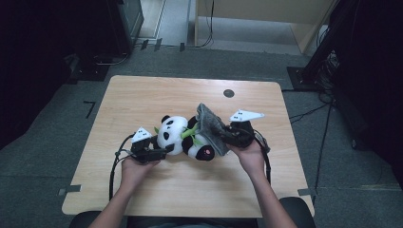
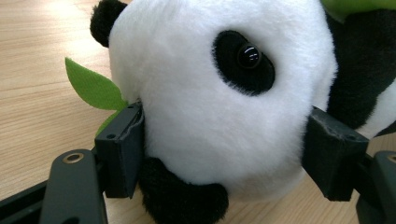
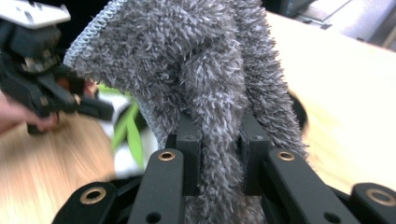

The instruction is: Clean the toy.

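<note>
A plush panda [image 1: 183, 137] lies on its side near the middle of a wooden surface [image 1: 142, 95], head toward nine o'clock, body and feet toward three o'clock, with green felt leaves [image 1: 190, 130] at its neck. The left gripper [image 1: 159, 153], coming in from seven o'clock, has its fingers [image 2: 122, 149] pressed into either side of the white head, clamping it; in the left gripper view the fur bulges between them and one leaf [image 2: 91, 86] pokes out at ten o'clock. The right gripper [image 1: 223, 135], at the panda's three o'clock, has its fingers [image 3: 189, 140] closed tight on a fold of a shaggy grey cloth [image 1: 209, 126], which is lifted and draped partly over the panda's body. Judging from this, the main risk is the cloth slipping: only a narrow bunched ridge sits between the fingers, so a hard pull or drag across the fur could tug it free. The soft head could also squirm out of the left grip if the cloth catches on the leaves or limbs and hauls the toy sideways, toward three o'clock. A wipe pushed too firmly might roll the panda over, since it rests on a rounded side.
</note>
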Available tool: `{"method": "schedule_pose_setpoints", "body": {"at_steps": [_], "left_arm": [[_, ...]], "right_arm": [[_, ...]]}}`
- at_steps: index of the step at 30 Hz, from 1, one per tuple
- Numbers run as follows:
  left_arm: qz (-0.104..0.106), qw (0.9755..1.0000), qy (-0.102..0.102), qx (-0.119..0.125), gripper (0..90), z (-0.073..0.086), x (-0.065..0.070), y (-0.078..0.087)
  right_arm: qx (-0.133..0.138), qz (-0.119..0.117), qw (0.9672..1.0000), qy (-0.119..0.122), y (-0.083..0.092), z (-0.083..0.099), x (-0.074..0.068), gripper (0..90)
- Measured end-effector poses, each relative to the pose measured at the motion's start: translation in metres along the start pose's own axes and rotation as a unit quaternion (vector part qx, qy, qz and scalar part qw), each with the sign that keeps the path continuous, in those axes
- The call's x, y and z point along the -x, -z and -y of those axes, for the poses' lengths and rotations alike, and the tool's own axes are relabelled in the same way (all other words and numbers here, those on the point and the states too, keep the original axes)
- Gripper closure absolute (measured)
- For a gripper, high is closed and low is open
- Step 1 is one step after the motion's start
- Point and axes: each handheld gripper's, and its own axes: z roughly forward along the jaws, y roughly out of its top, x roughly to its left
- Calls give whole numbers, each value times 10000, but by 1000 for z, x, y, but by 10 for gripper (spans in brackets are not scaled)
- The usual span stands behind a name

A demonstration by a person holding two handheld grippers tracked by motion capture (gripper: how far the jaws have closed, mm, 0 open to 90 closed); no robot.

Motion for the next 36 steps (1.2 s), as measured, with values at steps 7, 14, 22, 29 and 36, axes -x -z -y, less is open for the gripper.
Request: {"method": "schedule_pose_setpoints", "body": {"at_steps": [7, 14, 22, 29, 36], "left_arm": [[25, 10000, 1, 3, 234, 0, -1, 0], [15, 10000, 56, 36, 233, 0, -1, -1], [27, 10000, -56, -49, 251, 0, 0, 0], [17, 10000, -84, -42, 250, 1, 1, 0], [24, 9999, -94, -35, 248, 1, 0, 0]], "right_arm": [[-235, -63, 9994, 252, -33, -27, -10, 743], [-416, 63, 9983, 399, -59, -21, -15, 634], [-401, -39, 9983, 431, -52, -10, -10, 728], [-364, -24, 9986, 374, -36, 9, -7, 734], [-446, 30, 9988, 181, -22, 29, 1, 739]]}}
